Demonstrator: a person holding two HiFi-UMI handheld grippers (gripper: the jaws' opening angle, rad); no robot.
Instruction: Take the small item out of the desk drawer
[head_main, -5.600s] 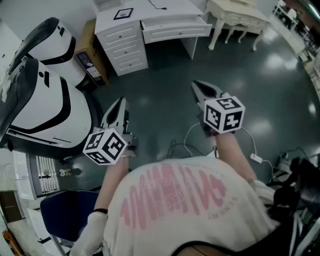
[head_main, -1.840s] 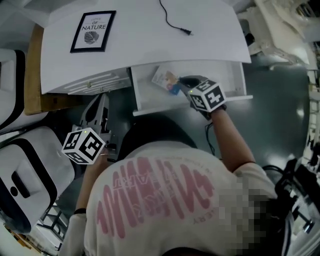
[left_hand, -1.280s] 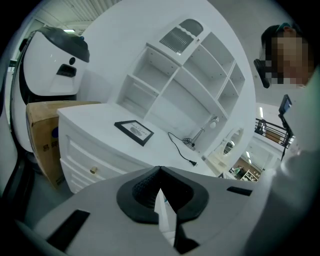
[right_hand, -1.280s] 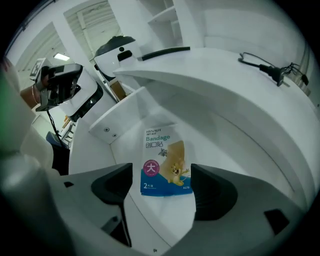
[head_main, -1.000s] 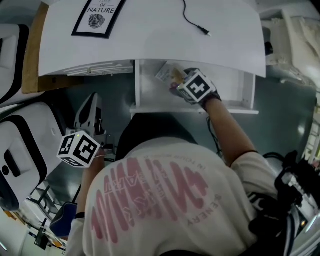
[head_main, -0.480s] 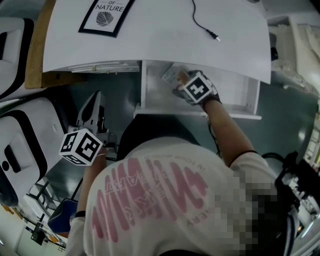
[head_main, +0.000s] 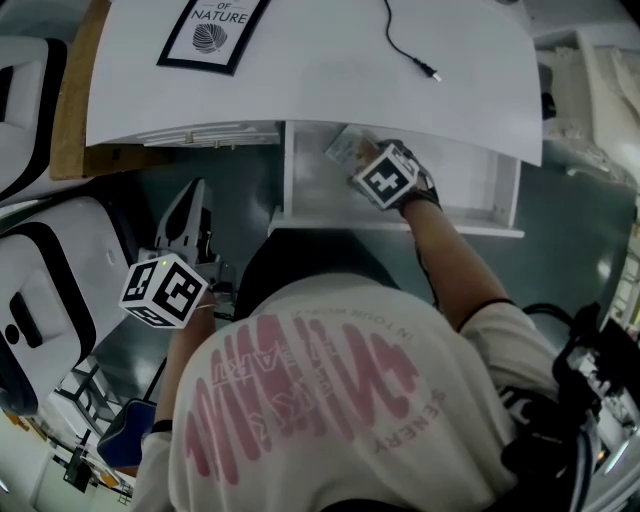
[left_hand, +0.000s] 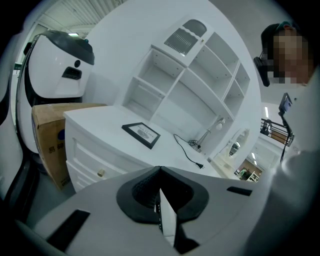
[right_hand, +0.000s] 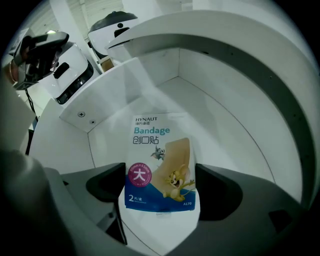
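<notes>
The small item is a blue-and-white bandage packet (right_hand: 160, 165) lying flat on the floor of the open white desk drawer (right_hand: 225, 125). My right gripper (right_hand: 161, 175) reaches into that drawer with its jaws spread wide, one on each side of the packet's near end, and neither presses on it. From the head view the packet (head_main: 343, 148) peeks out just beyond the right gripper (head_main: 368, 160) inside the drawer (head_main: 310, 190). My left gripper (head_main: 188, 200) hangs shut and empty beside the desk, low on the left, and points at the desk front (left_hand: 160, 169).
The white desk top (head_main: 300, 80) overhangs the drawer and carries a black picture frame (head_main: 213, 30) and a loose cable (head_main: 410, 50). A side drawer unit (left_hand: 95, 160), a cardboard box (head_main: 70, 100) and a white-and-black machine shell (head_main: 40, 300) stand to the left.
The person has walked up to the desk. Over the last second the right gripper shifted slightly within the drawer and its jaws now straddle the packet. The left gripper has barely moved.
</notes>
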